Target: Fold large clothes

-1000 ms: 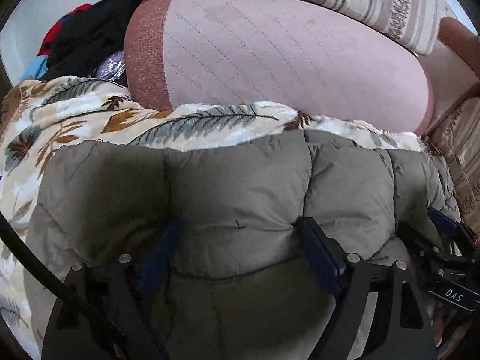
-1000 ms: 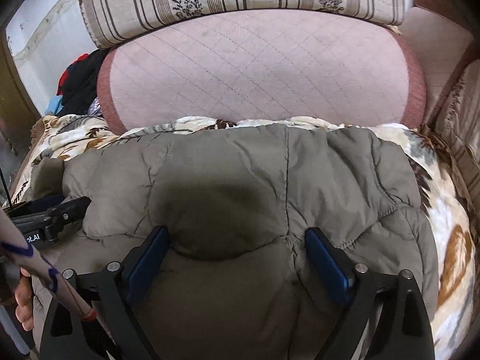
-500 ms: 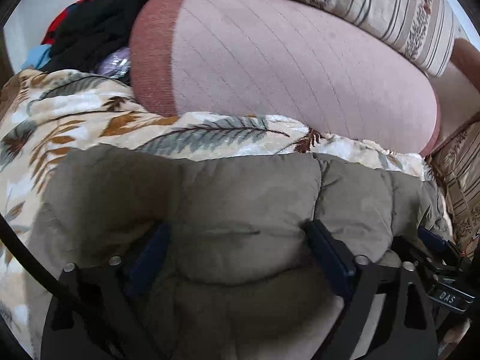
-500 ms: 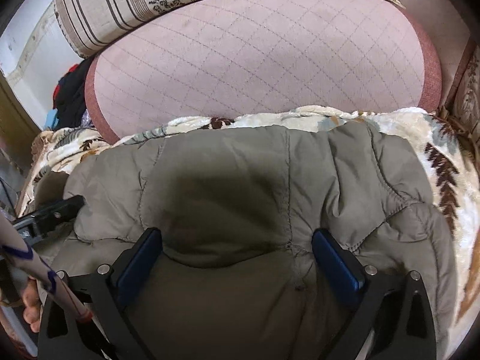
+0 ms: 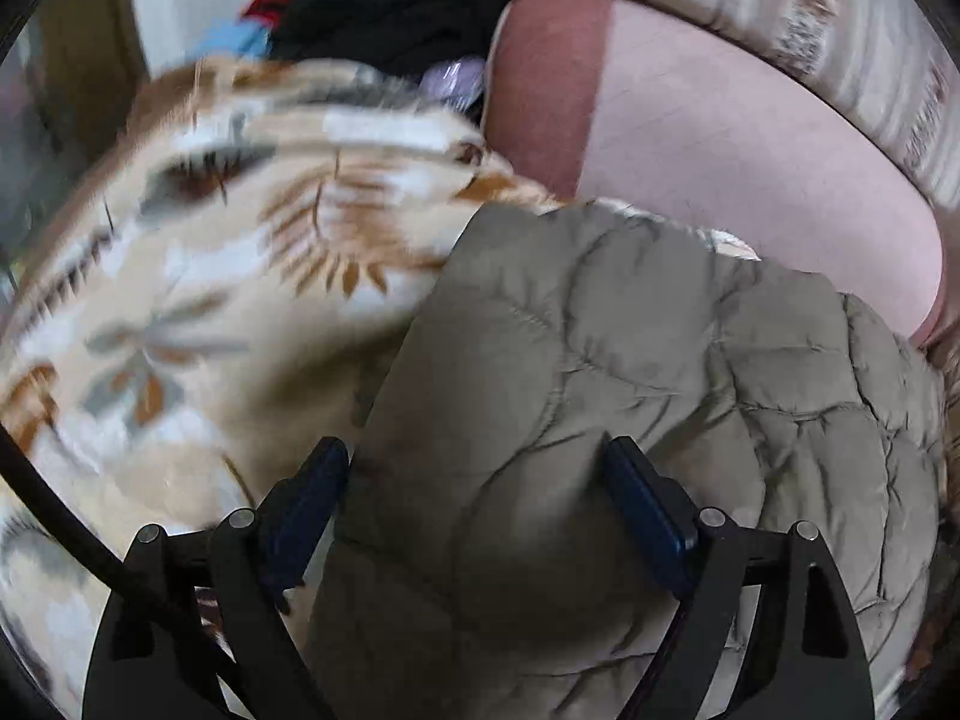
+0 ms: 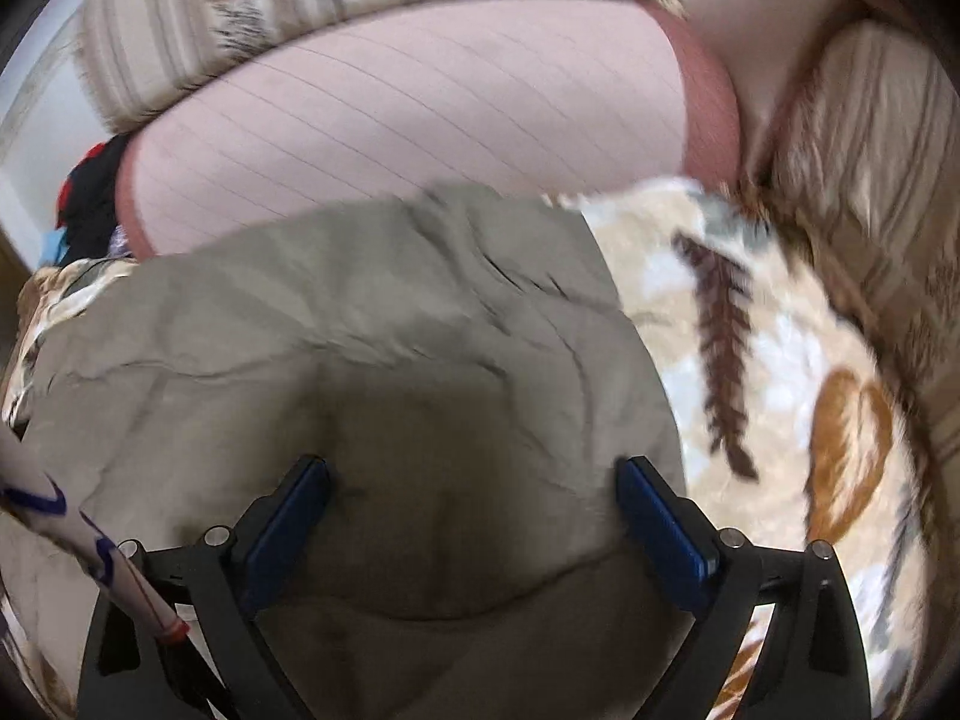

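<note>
We see a sofa seat draped in a cream blanket (image 5: 198,276) printed with brown and grey leaves. An olive quilted jacket (image 5: 630,396) lies directly on the blanket, its far edge near the seat's back edge, against a pink quilted cushion (image 5: 738,162). In the right wrist view the blanket (image 6: 774,360) runs bare from the jacket (image 6: 384,360) to the seat's right edge, under a striped armrest (image 6: 882,192).
</note>
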{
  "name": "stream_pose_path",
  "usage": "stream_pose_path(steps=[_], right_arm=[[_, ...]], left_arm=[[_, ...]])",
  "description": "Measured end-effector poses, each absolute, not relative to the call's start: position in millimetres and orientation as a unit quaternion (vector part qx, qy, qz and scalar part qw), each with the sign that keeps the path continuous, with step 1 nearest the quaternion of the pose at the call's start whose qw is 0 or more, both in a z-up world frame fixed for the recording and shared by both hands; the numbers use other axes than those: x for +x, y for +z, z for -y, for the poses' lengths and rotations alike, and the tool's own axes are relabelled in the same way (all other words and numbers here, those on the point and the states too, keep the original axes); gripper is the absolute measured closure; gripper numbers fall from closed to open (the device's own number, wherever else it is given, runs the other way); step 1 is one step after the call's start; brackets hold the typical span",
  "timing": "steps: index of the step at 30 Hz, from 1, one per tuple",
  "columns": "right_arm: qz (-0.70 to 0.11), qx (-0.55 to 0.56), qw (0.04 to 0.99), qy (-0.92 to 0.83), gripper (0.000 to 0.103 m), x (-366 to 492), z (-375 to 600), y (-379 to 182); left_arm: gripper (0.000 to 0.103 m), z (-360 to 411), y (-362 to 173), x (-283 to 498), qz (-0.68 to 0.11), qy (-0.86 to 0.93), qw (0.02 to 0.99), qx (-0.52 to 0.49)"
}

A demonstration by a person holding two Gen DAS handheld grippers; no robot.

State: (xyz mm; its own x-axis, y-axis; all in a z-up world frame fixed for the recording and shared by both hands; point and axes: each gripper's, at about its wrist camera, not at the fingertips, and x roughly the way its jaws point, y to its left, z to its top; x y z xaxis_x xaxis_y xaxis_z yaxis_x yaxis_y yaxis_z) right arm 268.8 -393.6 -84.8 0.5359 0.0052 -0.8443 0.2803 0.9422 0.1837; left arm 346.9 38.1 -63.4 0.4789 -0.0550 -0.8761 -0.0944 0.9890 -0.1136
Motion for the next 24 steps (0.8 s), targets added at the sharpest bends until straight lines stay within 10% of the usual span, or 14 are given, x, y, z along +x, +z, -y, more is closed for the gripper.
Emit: stream_pose_path(steps=[24], right_arm=[[-0.425, 0.185, 0.876, -0.134, 0.003, 104.6, 419.4, -54.8]], left_arm=[[0.016, -88.4, -21.4, 220.5, -0.441, 0.046, 0.896, -0.013]])
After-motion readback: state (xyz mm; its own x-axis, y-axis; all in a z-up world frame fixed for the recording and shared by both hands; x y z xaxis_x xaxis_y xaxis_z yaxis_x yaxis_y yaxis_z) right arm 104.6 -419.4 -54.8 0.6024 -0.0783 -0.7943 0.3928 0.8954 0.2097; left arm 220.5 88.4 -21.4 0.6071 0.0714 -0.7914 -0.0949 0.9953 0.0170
